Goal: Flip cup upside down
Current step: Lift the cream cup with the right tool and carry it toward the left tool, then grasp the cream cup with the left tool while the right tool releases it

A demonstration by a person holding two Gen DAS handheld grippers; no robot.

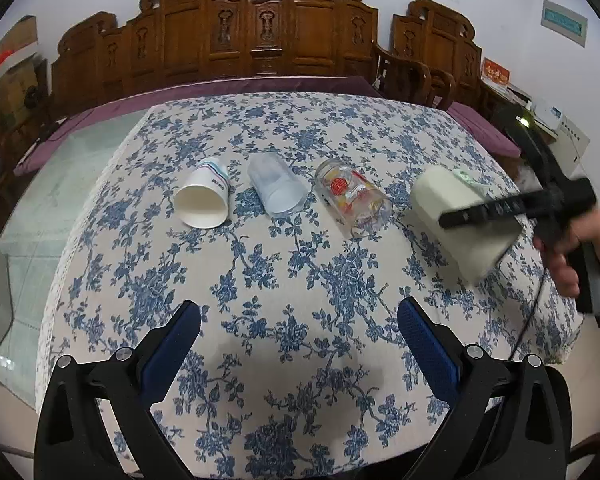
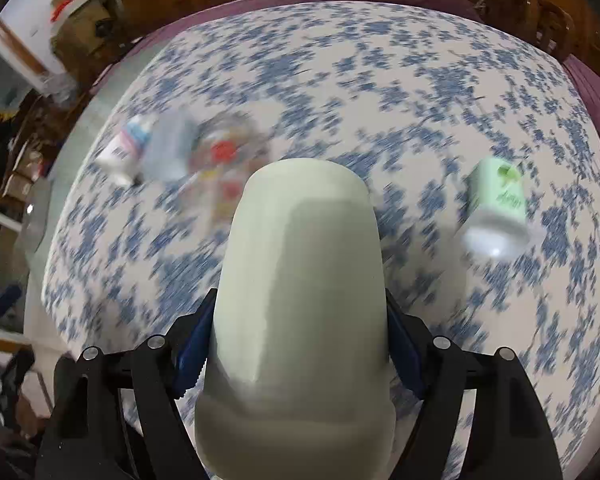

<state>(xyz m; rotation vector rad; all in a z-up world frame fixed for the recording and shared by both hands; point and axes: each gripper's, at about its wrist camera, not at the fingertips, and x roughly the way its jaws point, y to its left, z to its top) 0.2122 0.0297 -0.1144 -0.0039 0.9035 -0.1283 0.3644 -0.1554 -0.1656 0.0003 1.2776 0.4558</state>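
My right gripper (image 2: 300,320) is shut on a cream cup (image 2: 300,292), gripping its sides with the blue pads; the cup fills the middle of the right wrist view. In the left wrist view the same cream cup (image 1: 456,216) is held tilted above the table's right side by the right gripper (image 1: 476,212), which is motion-blurred. My left gripper (image 1: 300,320) is open and empty above the near part of the table. A green cup (image 2: 498,200) lies on its side to the right.
A white paper cup (image 1: 204,200), a clear plastic cup (image 1: 276,190) and a printed glass (image 1: 352,198) lie on their sides in a row on the blue-flowered tablecloth (image 1: 284,280). Carved wooden chairs (image 1: 260,32) stand behind the table.
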